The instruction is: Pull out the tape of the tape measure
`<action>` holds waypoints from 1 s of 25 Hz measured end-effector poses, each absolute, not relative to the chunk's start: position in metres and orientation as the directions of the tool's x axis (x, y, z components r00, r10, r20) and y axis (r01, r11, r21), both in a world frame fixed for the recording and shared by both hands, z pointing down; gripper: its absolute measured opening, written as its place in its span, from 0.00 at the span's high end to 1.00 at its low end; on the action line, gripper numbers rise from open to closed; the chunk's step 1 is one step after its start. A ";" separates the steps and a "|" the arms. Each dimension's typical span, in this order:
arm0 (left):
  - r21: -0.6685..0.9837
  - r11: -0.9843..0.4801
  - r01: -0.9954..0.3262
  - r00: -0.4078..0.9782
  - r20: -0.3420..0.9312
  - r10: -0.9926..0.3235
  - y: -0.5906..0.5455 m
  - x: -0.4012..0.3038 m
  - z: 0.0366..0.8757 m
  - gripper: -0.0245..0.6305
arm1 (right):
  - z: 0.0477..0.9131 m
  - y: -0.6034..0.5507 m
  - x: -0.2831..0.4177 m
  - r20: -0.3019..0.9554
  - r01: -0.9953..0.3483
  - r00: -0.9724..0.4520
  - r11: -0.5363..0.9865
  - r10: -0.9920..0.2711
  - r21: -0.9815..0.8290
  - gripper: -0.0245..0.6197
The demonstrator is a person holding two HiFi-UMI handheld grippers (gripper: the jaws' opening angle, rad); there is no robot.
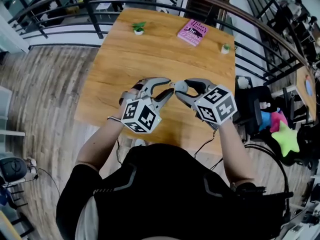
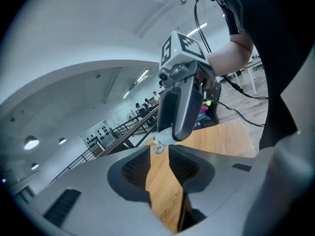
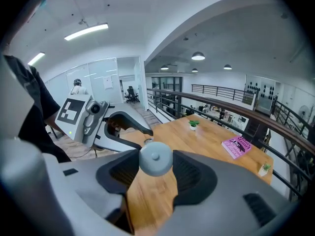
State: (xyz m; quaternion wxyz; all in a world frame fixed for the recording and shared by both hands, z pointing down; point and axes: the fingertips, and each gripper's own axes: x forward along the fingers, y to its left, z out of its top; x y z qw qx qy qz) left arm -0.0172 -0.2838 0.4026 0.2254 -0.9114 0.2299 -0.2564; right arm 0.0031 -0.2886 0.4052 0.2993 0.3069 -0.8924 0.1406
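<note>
Both grippers are held up close together over the wooden table (image 1: pixel 150 59). My right gripper (image 1: pixel 184 90) (image 3: pixel 156 152) is shut on the tape measure (image 1: pixel 180 85) (image 3: pixel 156 161), a small round grey case with a centre button, gripped at the jaw tips. My left gripper (image 1: pixel 171 86) (image 2: pixel 159 150) faces it from the left, tips almost at the case. A small metal ring (image 2: pixel 158 147) at the tape's end sits between the left tips. The left jaws stand narrowly apart, and wood shows through the gap. No tape length is visible.
On the far half of the table lie a pink book (image 1: pixel 192 32) (image 3: pixel 240 146) and two tiny potted plants (image 1: pixel 138 28) (image 1: pixel 226 48). A dark railing (image 1: pixel 100 14) curves round the table. To the right of the table stand dark bags and a green star toy (image 1: pixel 285 136).
</note>
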 end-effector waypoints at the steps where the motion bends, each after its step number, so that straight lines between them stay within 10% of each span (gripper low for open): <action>1: -0.552 -0.781 -0.294 0.757 0.364 -0.543 -0.284 -0.017 0.403 0.77 | 0.405 -0.289 0.003 0.621 -0.631 -0.632 0.773 -0.462 -0.067 0.63; 9: -0.663 -0.719 -0.208 0.714 0.400 -0.575 -0.283 -0.023 0.408 0.89 | 0.408 -0.286 -0.008 0.636 -0.605 -0.637 0.794 -0.436 -0.062 0.63; 25: -0.331 -0.871 -0.363 0.790 0.386 -0.476 -0.271 -0.035 0.396 0.91 | 0.398 -0.270 -0.006 0.584 -0.567 -0.688 0.821 -0.430 -0.064 0.63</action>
